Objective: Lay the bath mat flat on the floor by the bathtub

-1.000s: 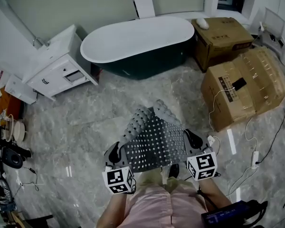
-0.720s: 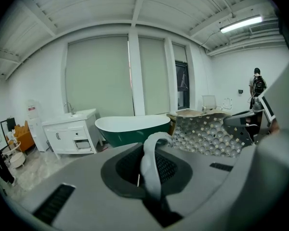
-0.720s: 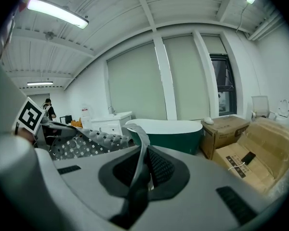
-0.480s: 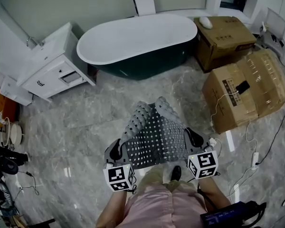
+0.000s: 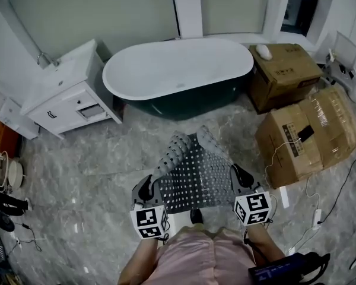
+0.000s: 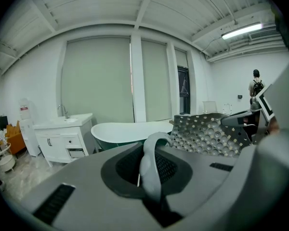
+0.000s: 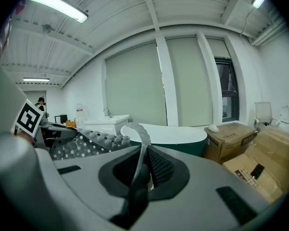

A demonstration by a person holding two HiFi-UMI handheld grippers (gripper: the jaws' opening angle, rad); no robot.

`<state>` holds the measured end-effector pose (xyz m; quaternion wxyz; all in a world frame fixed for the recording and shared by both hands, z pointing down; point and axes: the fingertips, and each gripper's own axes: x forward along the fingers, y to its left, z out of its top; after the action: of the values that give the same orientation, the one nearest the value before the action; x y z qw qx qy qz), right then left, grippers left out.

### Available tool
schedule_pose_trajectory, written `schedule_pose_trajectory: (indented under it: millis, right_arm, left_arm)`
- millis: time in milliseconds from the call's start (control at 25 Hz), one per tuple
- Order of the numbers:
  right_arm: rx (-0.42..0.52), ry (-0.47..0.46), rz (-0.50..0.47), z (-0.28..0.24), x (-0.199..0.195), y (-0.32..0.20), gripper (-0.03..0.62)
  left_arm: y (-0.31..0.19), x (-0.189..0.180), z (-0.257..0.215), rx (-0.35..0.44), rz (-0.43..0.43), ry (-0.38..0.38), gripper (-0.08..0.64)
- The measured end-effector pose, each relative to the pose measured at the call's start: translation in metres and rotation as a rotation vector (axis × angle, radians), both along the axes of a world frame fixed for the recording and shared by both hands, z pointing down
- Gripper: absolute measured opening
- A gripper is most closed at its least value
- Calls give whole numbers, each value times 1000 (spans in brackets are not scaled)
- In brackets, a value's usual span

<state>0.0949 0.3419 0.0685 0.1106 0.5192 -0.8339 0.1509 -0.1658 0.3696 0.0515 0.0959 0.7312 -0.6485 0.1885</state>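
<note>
Left gripper (image 5: 145, 190) and right gripper (image 5: 242, 176) pinching bath mat (image 5: 196, 174) edges, floor (image 5: 130, 144) open before bathtub (image 5: 178, 70)

One bath mat (image 5: 196, 176), one bathtub (image 5: 178, 70), two boxes (image 5: 285, 71) (image 5: 311, 132)

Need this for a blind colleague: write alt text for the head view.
The left gripper and right gripper each clamp a near corner of a gray bath mat held above the floor, facing a white bathtub.

Grey with a grid of small pale squares on the bath mat (image 5: 196, 174). White inside, dark green outside on the far bathtub (image 5: 178, 70); white on the far-left cabinet (image 5: 65, 97). Veined grey on the floor (image 5: 83, 159), brown on the right-hand cardboard boxes (image 5: 305, 134).
</note>
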Motion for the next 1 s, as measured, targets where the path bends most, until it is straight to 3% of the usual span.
schedule_pose_trajectory:
  millis: [400, 1000]
  right_arm:
    - [20, 16, 33, -13, -25, -34, 29]
    - [-63, 14, 45, 21, -7, -84, 29]
  left_arm:
    - [-44, -30, -2, 15, 29, 33, 37]
    - [-95, -14, 32, -82, 34, 22, 37]
